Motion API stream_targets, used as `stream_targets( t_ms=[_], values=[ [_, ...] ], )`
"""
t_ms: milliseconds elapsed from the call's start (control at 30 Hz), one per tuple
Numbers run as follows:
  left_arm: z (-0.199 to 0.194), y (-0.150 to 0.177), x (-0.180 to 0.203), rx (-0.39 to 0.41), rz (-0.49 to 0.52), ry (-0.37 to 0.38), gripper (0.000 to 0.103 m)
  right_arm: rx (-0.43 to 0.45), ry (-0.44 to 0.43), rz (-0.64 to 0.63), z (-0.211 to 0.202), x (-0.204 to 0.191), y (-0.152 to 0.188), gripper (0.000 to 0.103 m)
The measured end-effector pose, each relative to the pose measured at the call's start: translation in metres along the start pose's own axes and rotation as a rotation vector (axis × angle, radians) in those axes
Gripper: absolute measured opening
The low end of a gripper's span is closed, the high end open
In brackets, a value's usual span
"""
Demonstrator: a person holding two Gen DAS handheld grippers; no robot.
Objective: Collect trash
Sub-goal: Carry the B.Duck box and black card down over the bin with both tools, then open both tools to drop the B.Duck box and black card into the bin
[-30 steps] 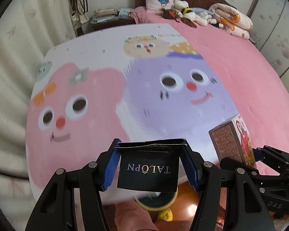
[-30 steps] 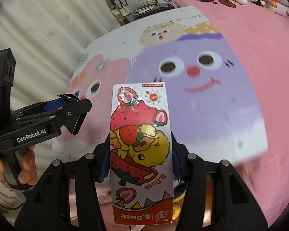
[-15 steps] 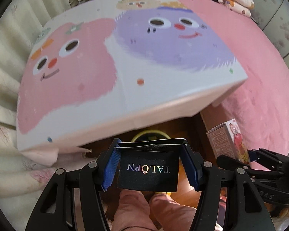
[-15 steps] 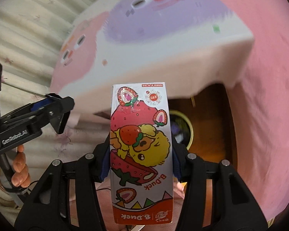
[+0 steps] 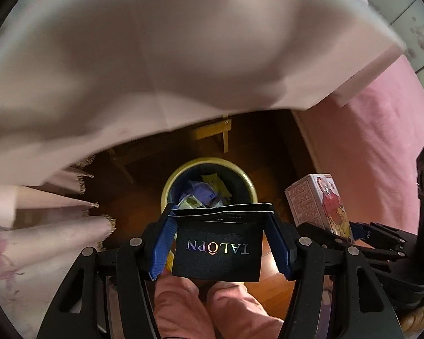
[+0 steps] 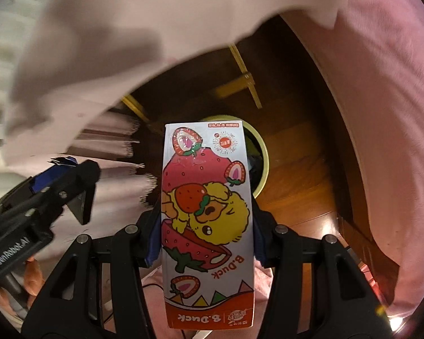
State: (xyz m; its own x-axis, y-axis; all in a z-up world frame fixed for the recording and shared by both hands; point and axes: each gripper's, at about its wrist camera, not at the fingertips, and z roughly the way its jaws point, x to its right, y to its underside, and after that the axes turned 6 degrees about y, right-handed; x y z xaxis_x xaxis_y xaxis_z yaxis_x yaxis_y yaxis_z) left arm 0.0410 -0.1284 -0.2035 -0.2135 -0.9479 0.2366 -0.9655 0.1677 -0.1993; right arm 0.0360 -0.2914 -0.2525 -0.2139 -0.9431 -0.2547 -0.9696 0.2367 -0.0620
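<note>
My left gripper (image 5: 220, 243) is shut on a flat black packet marked TALOPN (image 5: 217, 250), held just above and in front of a yellow-rimmed trash bin (image 5: 181, 173) that holds several wrappers. My right gripper (image 6: 206, 226) is shut on a tall white B.Duck strawberry carton (image 6: 206, 217), which hides most of the bin (image 6: 264, 158) behind it. The carton also shows at the right in the left wrist view (image 5: 316, 203). The left gripper also shows at the left in the right wrist view (image 6: 62, 178).
The bin stands on a dark wooden floor (image 5: 271, 147) under the overhanging pale tablecloth (image 5: 155, 56). A pink bedspread (image 5: 376, 141) hangs at the right. Fringed cloth (image 5: 56, 231) hangs at the left. A yellow table frame (image 6: 246, 84) is behind the bin. My pink-trousered knees (image 5: 212, 308) are below.
Both grippers have dropped from above the tabletop to below its edge, toward the floor. The bin has come into full view and is much closer. Both still hold their items.
</note>
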Motion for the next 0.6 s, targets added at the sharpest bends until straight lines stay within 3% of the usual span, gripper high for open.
stream_targets(
  t_ms=[233,300,367,600],
  values=[
    [0.055,-0.002,-0.026,-0.026,-0.054,-0.003,0.063,-0.023,0.024,0.018,0.059,0.015,0.001,0.048],
    [0.066,-0.003,-0.032,-0.028,-0.065,-0.008,0.069,-0.027,0.033,0.020,0.068,0.017,-0.004,0.048],
    [0.077,-0.003,-0.038,-0.036,-0.072,-0.024,0.083,-0.028,0.036,0.021,0.075,0.017,-0.004,0.048],
    [0.083,0.006,-0.070,-0.026,-0.122,-0.067,0.083,-0.038,0.045,0.004,0.092,0.006,-0.015,0.048]
  ],
)
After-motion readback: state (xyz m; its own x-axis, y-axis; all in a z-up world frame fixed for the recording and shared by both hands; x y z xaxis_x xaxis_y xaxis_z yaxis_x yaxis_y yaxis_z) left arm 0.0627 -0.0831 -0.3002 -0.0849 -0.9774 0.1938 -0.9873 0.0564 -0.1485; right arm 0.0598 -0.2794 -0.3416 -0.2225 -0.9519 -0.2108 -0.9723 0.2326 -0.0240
